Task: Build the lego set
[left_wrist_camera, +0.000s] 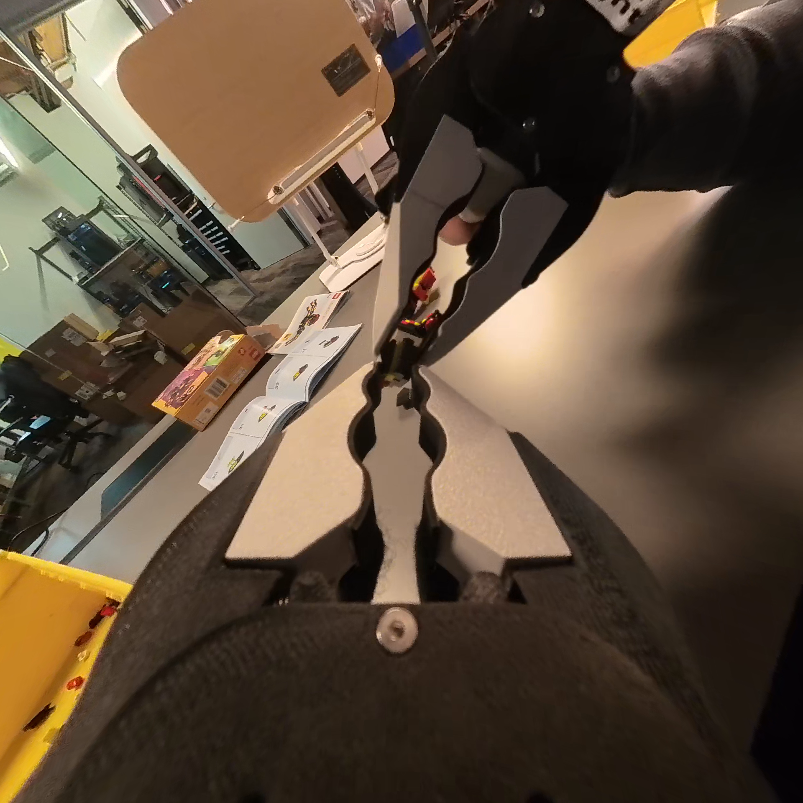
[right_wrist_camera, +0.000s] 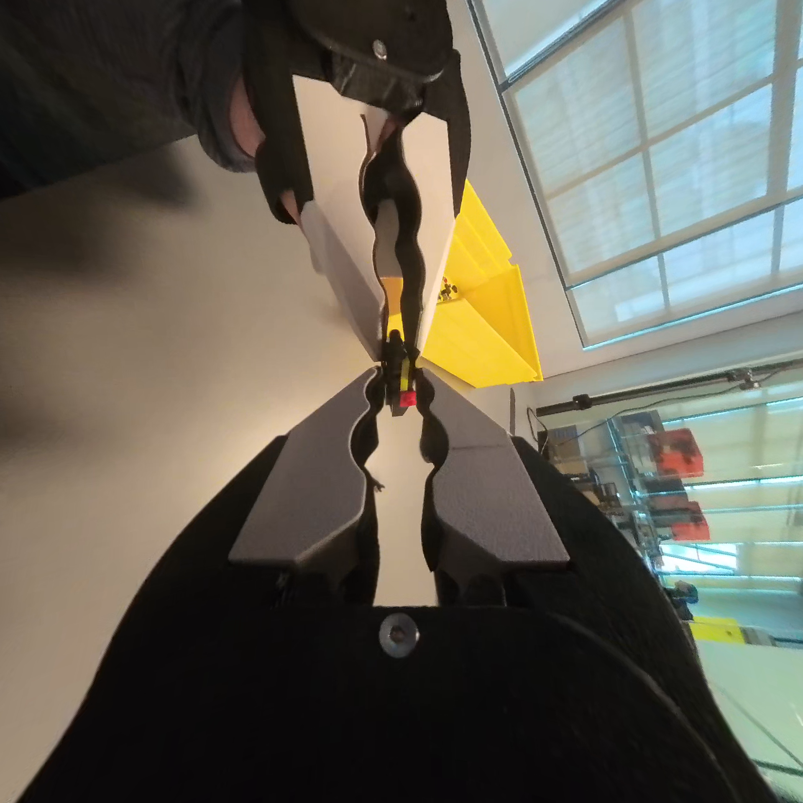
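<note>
A small lego assembly (left_wrist_camera: 402, 347) of black, yellow and red pieces hangs above the grey table (left_wrist_camera: 543, 347). Both grippers meet on it tip to tip. My left gripper (left_wrist_camera: 396, 374) is shut on its near end. My right gripper (left_wrist_camera: 406, 350) comes in from the upper right and is shut on the other end. In the right wrist view the assembly (right_wrist_camera: 402, 378) sits between my right gripper's tips (right_wrist_camera: 400, 386), with a red stud (right_wrist_camera: 407, 397) on its near side. The left gripper (right_wrist_camera: 399, 350) reaches in from above.
Loose red and yellow lego pieces (left_wrist_camera: 423, 284) lie on the table behind the grippers. An open instruction booklet (left_wrist_camera: 295, 382), a second booklet (left_wrist_camera: 310, 321) and the orange lego box (left_wrist_camera: 213, 382) lie to the left. A yellow bin (left_wrist_camera: 39, 630) with small parts also shows in the right wrist view (right_wrist_camera: 491, 330). The grippers are tip to tip, or close to it.
</note>
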